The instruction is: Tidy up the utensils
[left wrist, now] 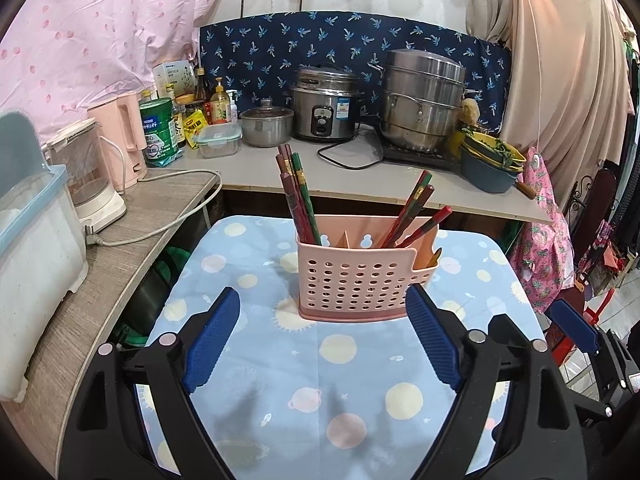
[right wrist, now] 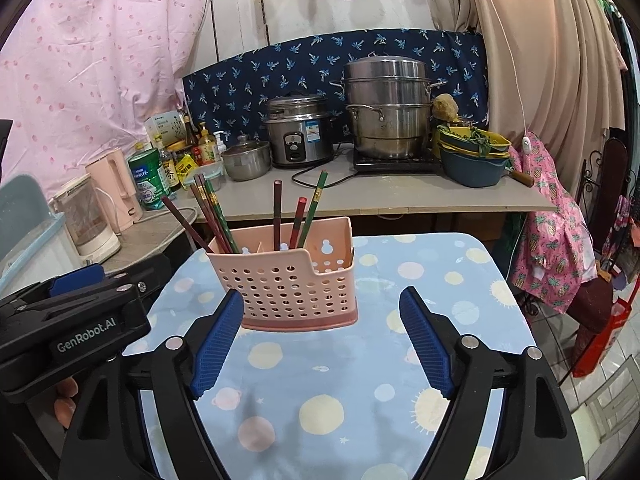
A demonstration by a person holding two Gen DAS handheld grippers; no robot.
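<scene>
Left wrist view shows the left gripper [left wrist: 322, 312] with its blue fingers [left wrist: 212, 340] spread wide apart and holding nothing, hovering over the near part of a small table covered by a blue cloth [left wrist: 352, 380] with pale circles. A pink perforated basket [left wrist: 362, 276] stands upright on the cloth toward the far edge of the tabletop, just beyond the fingertips and not touching them. Chopsticks [left wrist: 296, 196] lean in its left compartment, and more chopsticks [left wrist: 416, 210] lean in the right one. Right wrist view shows the right gripper [right wrist: 322, 312] likewise spread apart and empty, its left finger close beside the basket's near left corner. Behind the table, a counter [left wrist: 360, 176] carries a rice cooker [left wrist: 322, 106] and a steel steamer pot [left wrist: 422, 100].
</scene>
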